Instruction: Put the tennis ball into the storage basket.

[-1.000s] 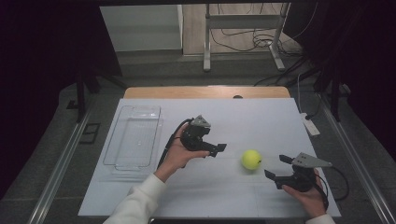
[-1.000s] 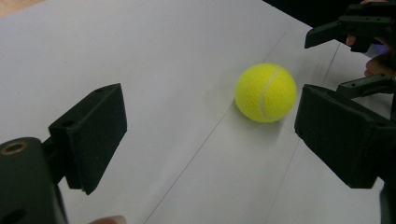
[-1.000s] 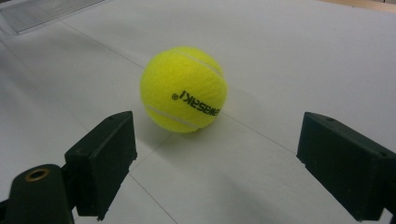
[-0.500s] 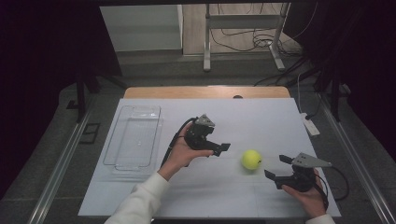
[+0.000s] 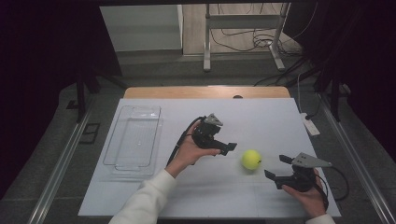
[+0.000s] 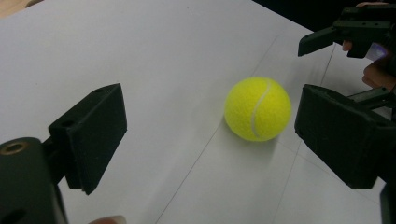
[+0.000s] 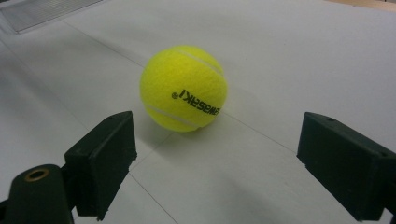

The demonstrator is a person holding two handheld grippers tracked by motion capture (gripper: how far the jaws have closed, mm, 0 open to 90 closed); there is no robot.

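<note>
One yellow tennis ball (image 5: 251, 159), white seams, black brand print on the side, sits on the white table (image 5: 261, 116) between the two grippers, touching neither. Left gripper (image 5: 227, 147) just beside it, jaws wide apart. Right gripper (image 5: 276, 169) near it, jaws wide apart too. One clear plastic tray (image 5: 133, 141) at table left, well apart.

One tennis ball (image 5: 251, 159), one clear tray (image 5: 134, 140), two hand-held grippers: left (image 5: 223, 143), right (image 5: 276, 169).
</note>
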